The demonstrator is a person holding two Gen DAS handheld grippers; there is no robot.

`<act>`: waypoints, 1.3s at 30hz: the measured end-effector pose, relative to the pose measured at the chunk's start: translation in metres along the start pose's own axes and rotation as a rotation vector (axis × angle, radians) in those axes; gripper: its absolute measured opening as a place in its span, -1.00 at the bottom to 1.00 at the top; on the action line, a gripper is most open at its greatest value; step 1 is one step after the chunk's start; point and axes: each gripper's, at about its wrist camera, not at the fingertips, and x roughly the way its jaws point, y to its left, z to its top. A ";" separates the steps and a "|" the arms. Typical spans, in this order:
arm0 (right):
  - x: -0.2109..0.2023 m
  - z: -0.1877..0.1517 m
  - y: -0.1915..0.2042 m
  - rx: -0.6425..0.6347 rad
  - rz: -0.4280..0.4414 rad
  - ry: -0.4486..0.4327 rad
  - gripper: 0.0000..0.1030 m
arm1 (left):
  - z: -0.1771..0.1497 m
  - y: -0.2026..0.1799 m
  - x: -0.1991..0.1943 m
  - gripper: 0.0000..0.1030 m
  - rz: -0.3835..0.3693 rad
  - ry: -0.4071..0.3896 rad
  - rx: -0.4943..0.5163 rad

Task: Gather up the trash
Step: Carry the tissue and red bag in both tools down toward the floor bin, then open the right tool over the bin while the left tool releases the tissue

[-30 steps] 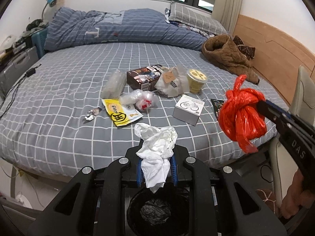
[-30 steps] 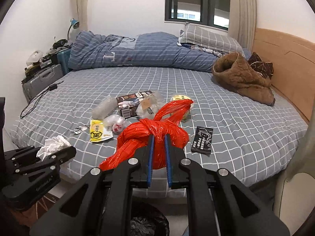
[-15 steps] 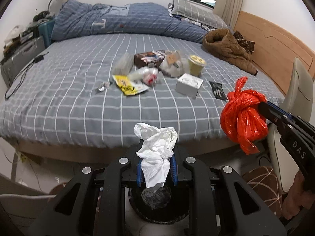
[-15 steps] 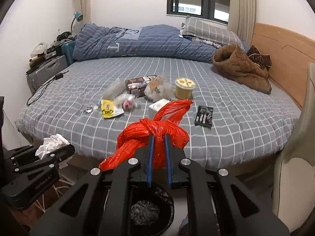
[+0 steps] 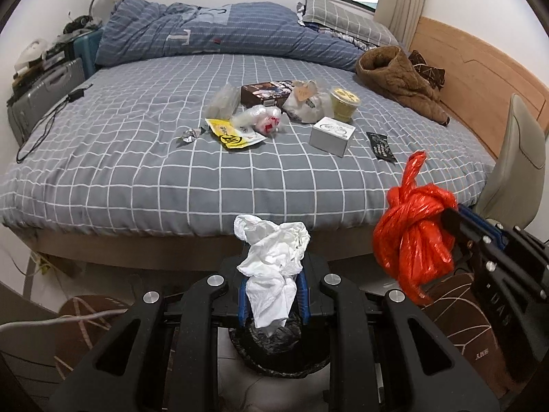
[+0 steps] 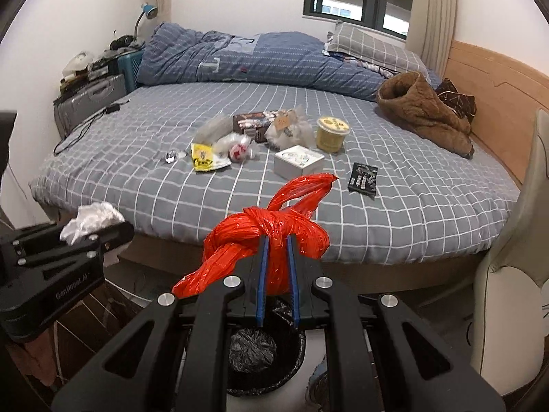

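Above black bin [image 6: 264,353], red bag [image 6: 271,237] clamped btwn right jaws.

bedsheet [image 5: 144,158]: grey, white grid
duvet [image 5: 212,34]: blue, thin pale stripes
pillow [image 5: 343,20]: grey, white check
bag [image 6: 274,237]: red-orange, knotted
tissue [image 5: 274,257]: white
bin [image 6: 264,353]: black, black liner
jacket [image 5: 394,75]: brown
packet [image 5: 233,134]: yellow, black print
tub [image 6: 332,133]: yellow
box [image 5: 331,135]: white
headboard [image 5: 480,79]: light wood
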 end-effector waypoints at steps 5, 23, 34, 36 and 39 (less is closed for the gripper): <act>0.012 -0.014 0.004 -0.001 0.007 0.033 -0.80 | -0.008 0.004 0.008 -0.60 0.003 0.018 -0.017; 0.101 -0.071 0.002 0.057 0.041 0.239 -0.80 | -0.053 0.025 0.084 -0.60 0.021 0.135 -0.027; 0.142 -0.094 0.012 0.044 0.072 0.338 -0.80 | -0.069 0.033 0.119 -0.60 0.043 0.187 0.001; 0.149 -0.098 0.013 0.039 0.076 0.355 -0.80 | -0.070 0.032 0.127 -0.60 0.037 0.205 -0.002; 0.160 -0.102 0.012 0.041 0.080 0.383 -0.80 | -0.072 0.029 0.142 -0.60 0.034 0.234 0.003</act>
